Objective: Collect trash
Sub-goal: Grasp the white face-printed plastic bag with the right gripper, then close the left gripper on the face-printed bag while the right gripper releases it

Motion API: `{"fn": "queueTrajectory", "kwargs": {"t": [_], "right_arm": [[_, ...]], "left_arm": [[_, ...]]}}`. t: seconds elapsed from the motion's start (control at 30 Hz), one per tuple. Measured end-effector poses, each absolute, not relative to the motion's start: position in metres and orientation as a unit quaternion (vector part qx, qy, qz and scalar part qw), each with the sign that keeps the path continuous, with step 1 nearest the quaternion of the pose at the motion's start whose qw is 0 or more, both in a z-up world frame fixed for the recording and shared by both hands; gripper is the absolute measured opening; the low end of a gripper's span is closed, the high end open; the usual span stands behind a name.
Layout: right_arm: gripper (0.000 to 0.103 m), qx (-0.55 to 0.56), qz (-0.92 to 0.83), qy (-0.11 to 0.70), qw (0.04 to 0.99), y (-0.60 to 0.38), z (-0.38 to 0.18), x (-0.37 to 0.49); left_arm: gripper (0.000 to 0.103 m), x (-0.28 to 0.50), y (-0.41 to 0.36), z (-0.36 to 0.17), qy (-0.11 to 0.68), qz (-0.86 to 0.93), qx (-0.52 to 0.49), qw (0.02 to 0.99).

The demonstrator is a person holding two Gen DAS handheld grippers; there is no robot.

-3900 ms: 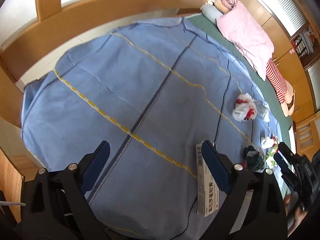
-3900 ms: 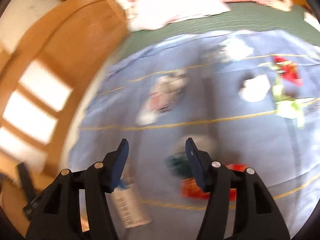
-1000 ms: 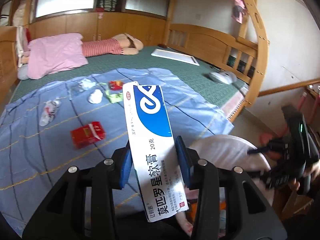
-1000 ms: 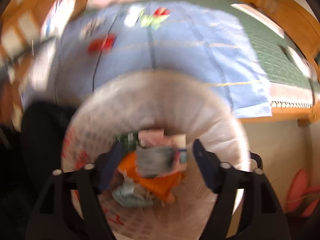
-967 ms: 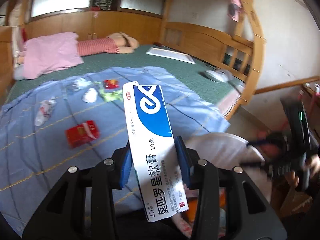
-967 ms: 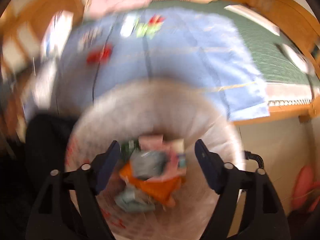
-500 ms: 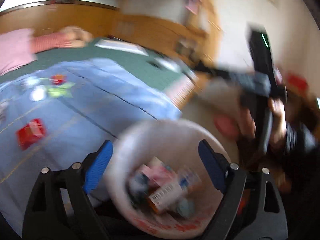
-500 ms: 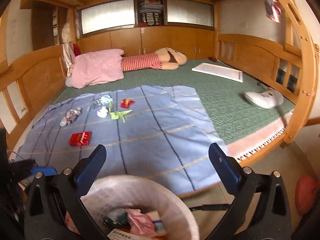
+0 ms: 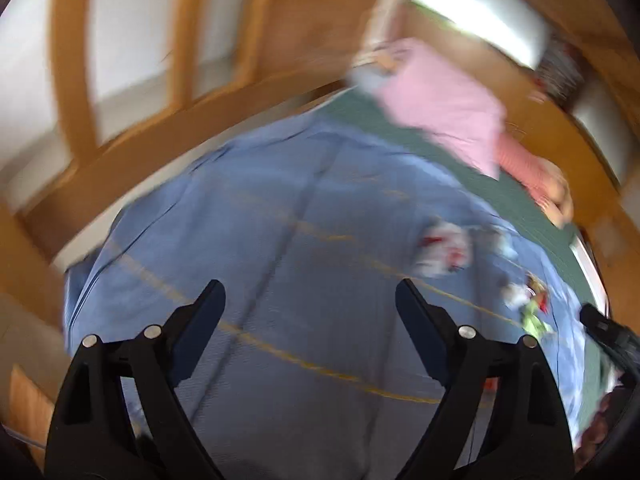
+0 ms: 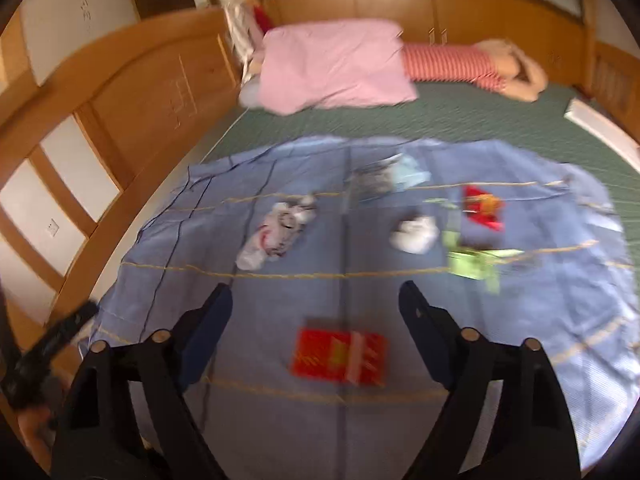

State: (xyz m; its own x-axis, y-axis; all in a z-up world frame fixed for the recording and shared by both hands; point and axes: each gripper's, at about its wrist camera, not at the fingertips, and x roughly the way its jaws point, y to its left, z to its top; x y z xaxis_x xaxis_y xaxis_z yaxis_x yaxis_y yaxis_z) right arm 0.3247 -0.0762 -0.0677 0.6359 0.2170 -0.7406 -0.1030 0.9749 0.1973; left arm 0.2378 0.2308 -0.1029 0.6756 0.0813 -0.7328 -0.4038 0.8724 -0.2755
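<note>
Both grippers are hanging with their jaws standing wide apart and nothing between them. The left gripper (image 9: 310, 300) has just been opening; beyond it a blue cloth (image 9: 280, 216) is lying blurred. The right gripper (image 10: 316, 300) has just been narrowing a little, above a red packet (image 10: 340, 356) on that cloth. Farther out are lying a crumpled white bag (image 10: 276, 232), a white wad (image 10: 414, 234), a green wrapper (image 10: 468, 264) and a red wrapper (image 10: 482, 208), then a pink blanket (image 10: 336, 64).
</note>
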Motion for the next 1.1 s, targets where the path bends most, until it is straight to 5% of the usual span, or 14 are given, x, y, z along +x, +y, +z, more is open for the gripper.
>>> {"fn": "queueTrajectory", "kwargs": {"t": [0.27, 0.3, 0.33, 0.43, 0.53, 0.73, 0.87, 1.03, 1.1], "right_arm": [[0.080, -0.036, 0.010, 0.473, 0.880, 0.035, -0.158, 0.460], [0.064, -0.052, -0.003, 0.481, 0.875, 0.041, -0.171, 0.466], [0.036, -0.047, 0.003, 0.492, 0.870, 0.042, -0.180, 0.469], [0.019, 0.021, 0.046, 0.509, 0.860, 0.030, -0.189, 0.459], [0.017, 0.150, 0.149, 0.523, 0.826, 0.015, -0.179, 0.436], [0.018, 0.393, 0.378, 0.592, 0.594, 0.023, -0.200, 0.355], [0.020, 0.399, 0.378, 0.642, 0.534, 0.034, -0.233, 0.321], [0.042, 0.339, 0.307, 0.641, 0.617, 0.012, -0.226, 0.318], [0.043, 0.308, 0.288, 0.619, 0.662, -0.001, -0.210, 0.318]], "left_arm": [[0.089, 0.248, 0.285, -0.120, 0.408, 0.185, -0.258, 0.856], [0.089, 0.249, 0.287, -0.123, 0.414, 0.185, -0.262, 0.852], [0.089, 0.247, 0.286, -0.124, 0.418, 0.182, -0.267, 0.849], [0.089, 0.245, 0.289, -0.126, 0.418, 0.183, -0.278, 0.845], [0.089, 0.241, 0.293, -0.125, 0.407, 0.192, -0.289, 0.845], [0.089, 0.236, 0.301, -0.133, 0.413, 0.202, -0.307, 0.833], [0.089, 0.236, 0.302, -0.146, 0.434, 0.195, -0.320, 0.819], [0.089, 0.242, 0.296, -0.164, 0.471, 0.168, -0.328, 0.802], [0.089, 0.243, 0.294, -0.167, 0.477, 0.164, -0.329, 0.798]]}}
